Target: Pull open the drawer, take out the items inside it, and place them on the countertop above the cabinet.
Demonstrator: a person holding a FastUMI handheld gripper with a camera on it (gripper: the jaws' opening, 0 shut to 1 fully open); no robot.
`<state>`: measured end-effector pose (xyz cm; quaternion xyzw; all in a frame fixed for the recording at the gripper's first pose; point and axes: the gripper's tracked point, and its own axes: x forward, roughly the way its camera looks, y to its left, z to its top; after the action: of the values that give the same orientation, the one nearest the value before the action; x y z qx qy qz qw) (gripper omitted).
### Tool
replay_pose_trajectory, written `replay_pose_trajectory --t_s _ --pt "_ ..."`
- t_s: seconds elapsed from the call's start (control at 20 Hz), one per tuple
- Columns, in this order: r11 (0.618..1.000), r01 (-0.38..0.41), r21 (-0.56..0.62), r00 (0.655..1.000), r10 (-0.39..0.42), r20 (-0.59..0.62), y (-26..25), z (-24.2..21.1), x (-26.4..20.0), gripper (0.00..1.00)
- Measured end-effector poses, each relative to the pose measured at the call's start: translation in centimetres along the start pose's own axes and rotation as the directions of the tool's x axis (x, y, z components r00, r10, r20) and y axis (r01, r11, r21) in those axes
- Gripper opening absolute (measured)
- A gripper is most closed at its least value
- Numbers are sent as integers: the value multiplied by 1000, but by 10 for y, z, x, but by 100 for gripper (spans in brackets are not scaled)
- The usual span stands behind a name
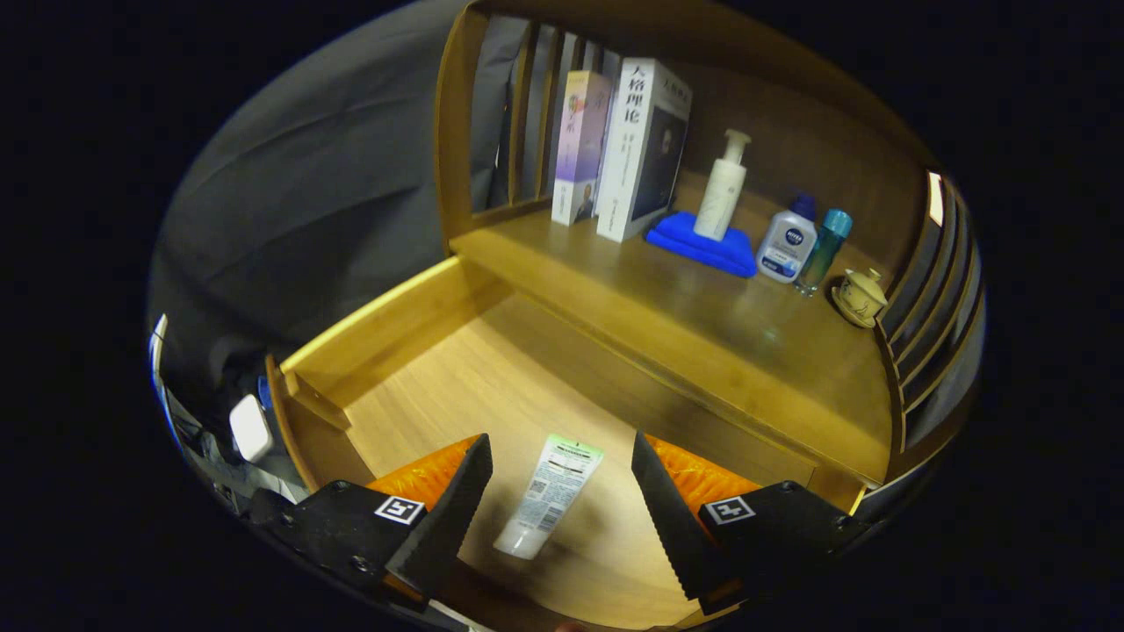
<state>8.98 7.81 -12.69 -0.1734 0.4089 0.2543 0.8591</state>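
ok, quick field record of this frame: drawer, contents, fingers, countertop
drawer: open, wooden
contents: one tube lying flat on the drawer floor
gripper: open, fingers on either side of the tube, neither touching it
countertop: two books, pump bottle on a blue cloth, two small bottles, lidded cup
task state: tube not yet gripped

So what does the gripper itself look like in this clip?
The tongs have two wedge-shaped fingers with sawtooth-ridged inner faces. Each sits on a black angular mount carrying a small square black-and-white marker, with visible screw heads. No cables or sleeve are visible.
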Motion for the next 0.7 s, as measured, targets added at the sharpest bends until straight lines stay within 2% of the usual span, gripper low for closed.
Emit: replay_pose_trajectory --t_s 0.55,0.65,0.7 --pt "999 -29 -17 978 25 -206 12 -51 47 99" --pt "1000 -23 -16 971 19 -240 11 -59 53 96" --pt "1000 -25 -9 967 21 -255 10 -63 54 92"
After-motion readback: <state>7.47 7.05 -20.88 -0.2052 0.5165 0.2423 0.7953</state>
